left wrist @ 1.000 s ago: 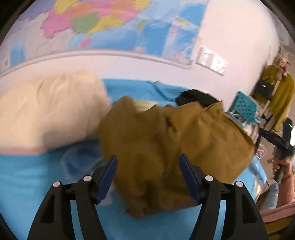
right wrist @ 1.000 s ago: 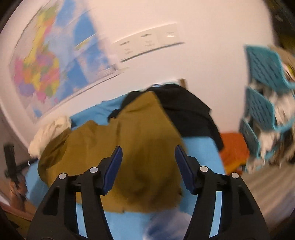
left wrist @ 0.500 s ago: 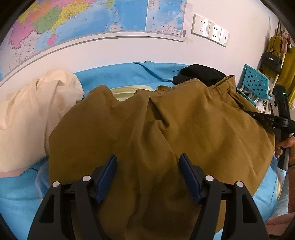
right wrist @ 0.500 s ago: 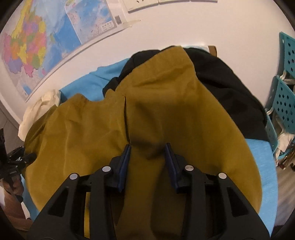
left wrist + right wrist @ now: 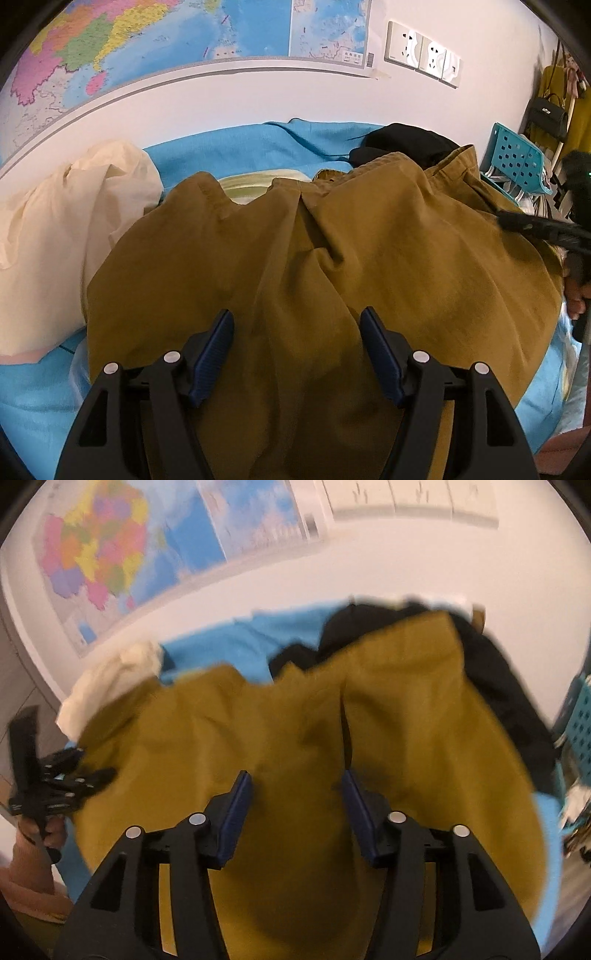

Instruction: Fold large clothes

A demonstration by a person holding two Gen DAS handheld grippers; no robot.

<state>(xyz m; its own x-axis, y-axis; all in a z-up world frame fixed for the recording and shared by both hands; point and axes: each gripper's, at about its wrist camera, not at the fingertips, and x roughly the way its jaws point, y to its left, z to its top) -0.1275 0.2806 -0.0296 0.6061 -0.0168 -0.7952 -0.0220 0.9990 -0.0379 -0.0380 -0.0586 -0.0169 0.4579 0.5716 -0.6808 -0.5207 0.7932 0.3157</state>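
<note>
While the mustard garment (image 5: 332,280) lies rumpled across my blue bed (image 5: 236,147), wall at twelve o'clock, left gripper (image 5: 297,350) and right gripper (image 5: 295,812) are opening, unclamped.

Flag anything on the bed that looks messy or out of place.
The mustard-brown garment lies rumpled, not flat: deep creases run down its middle and its far edge rides up over a black garment. A cream cloth is heaped beside it on the blue sheet. Nothing looks torn or spilled.
</note>
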